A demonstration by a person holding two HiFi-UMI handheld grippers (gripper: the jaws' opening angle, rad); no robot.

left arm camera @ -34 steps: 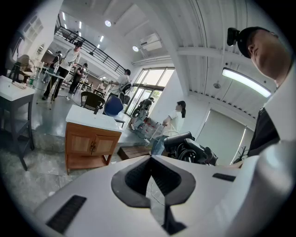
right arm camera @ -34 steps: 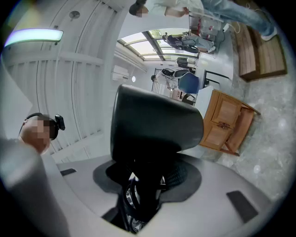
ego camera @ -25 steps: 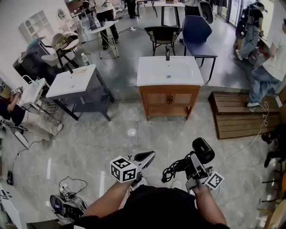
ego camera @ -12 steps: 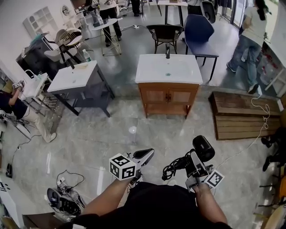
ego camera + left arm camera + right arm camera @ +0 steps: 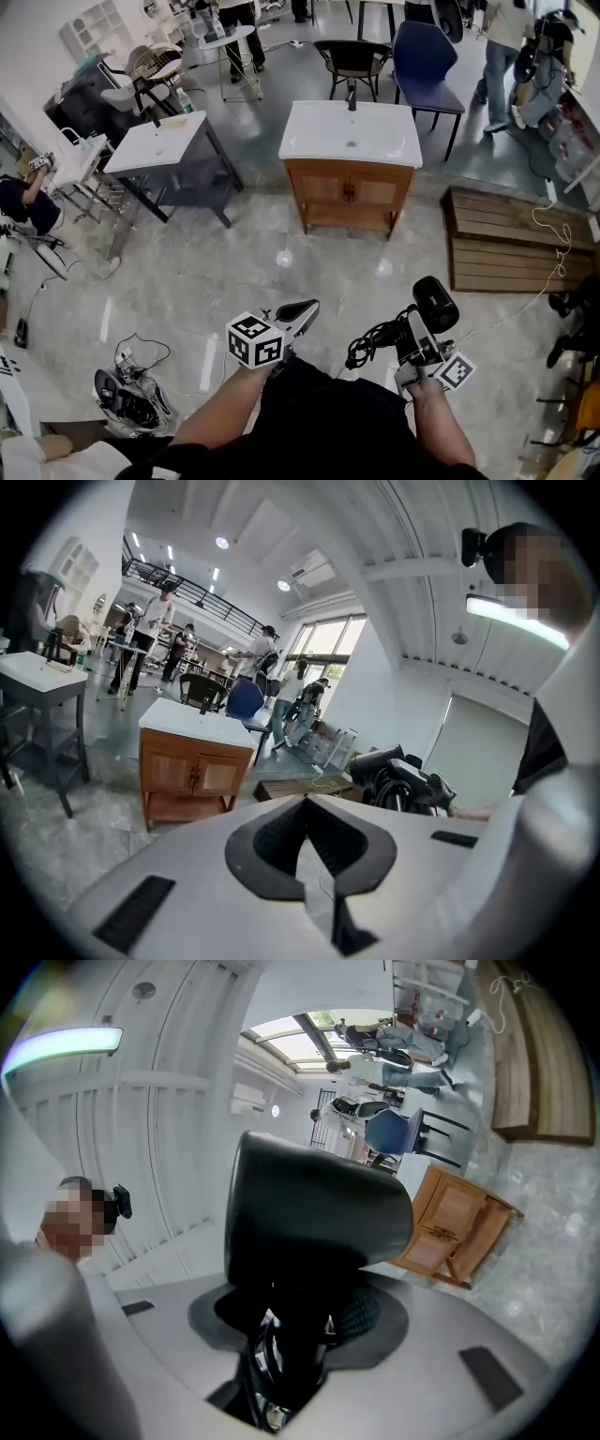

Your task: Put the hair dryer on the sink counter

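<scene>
- Right tongs (image 5: pixel 413 339): closed on the hair dryer (image 5: pixel 433 303), low at the right of the head view, close in front of the person's body.
- Right gripper view: the dryer's dark handle (image 5: pixel 289 1335) sits between the two pads, which press on it from either side. The black barrel (image 5: pixel 314 1218) stands above the jaws and fills the middle of the view.
- Cord (image 5: pixel 369 343): black, bunched in loops just left of the right tongs and hanging beside the handle.
- Left tongs (image 5: pixel 302 311): empty. In the left gripper view the tips (image 5: pixel 306 806) meet, with only a thin slit behind them and nothing in it.
- The two tongs are side by side over the pale marble floor (image 5: pixel 234 272), both pointing away from the person. The dryer also shows at the right of the left gripper view (image 5: pixel 398 778).
- Sink desk (image 5: pixel 392 145): white basin top on a wooden cabinet (image 5: pixel 349 194), with a dark faucet (image 5: pixel 352 95) at its far edge. It stands ahead of the tongs, well apart from the dryer, with open floor between.
- Surroundings: a grey sink stand (image 5: pixel 159 150) left of the sink desk, a blue chair (image 5: pixel 422 56) behind it, and a wooden platform (image 5: pixel 497 253) to its right.
</scene>
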